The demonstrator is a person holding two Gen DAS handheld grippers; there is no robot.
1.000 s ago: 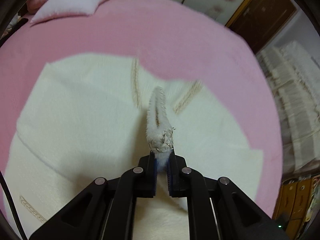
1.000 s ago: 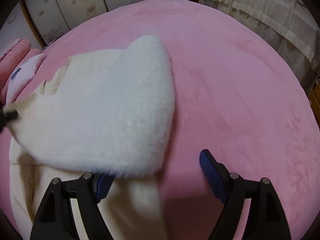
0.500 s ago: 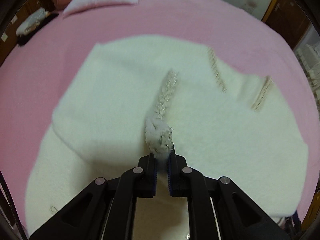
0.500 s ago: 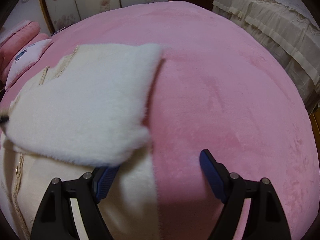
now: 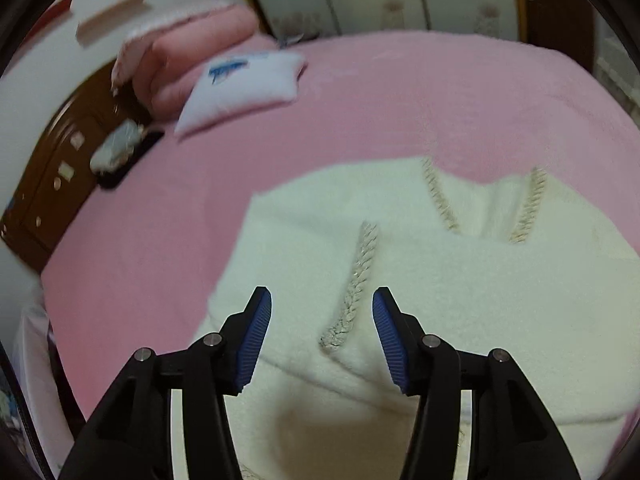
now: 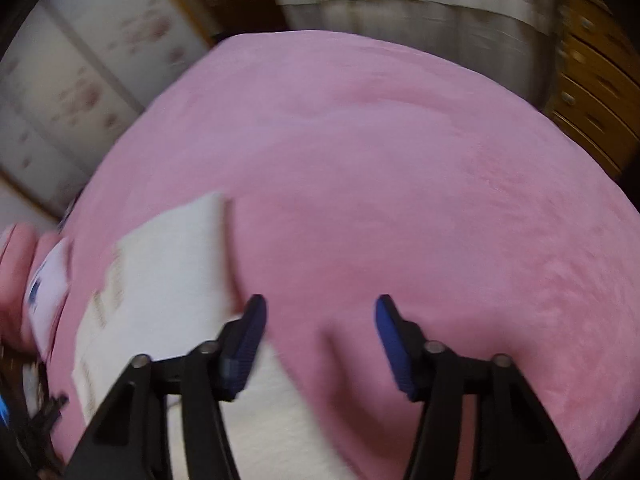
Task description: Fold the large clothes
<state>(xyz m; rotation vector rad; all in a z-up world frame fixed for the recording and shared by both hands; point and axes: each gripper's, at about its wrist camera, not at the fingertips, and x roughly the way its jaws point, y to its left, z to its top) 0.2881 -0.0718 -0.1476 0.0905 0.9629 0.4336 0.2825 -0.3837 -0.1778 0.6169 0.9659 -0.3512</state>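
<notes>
A large cream fleece garment [image 5: 460,288] with braided beige trim lies on the pink bed [image 5: 400,100], one flap folded over its body. My left gripper [image 5: 322,320] is open and empty just above it; the braided cuff edge [image 5: 356,292] lies flat between its fingers. In the right wrist view the same garment [image 6: 160,292] lies at lower left, blurred. My right gripper [image 6: 318,328] is open and empty, hovering over the bare pink bedspread [image 6: 400,200] beside the garment's right edge.
A white cushion with a blue print [image 5: 244,88] and pink pillows [image 5: 192,56] lie at the head of the bed. A dark wooden headboard [image 5: 52,168] stands at left. A wooden drawer unit [image 6: 596,92] and a cream draped cover [image 6: 420,4] stand beyond the bed.
My left gripper has opened and let go of the braided cuff, which now lies flat on the garment. Both grippers have tilted up and swung; the right stays open.
</notes>
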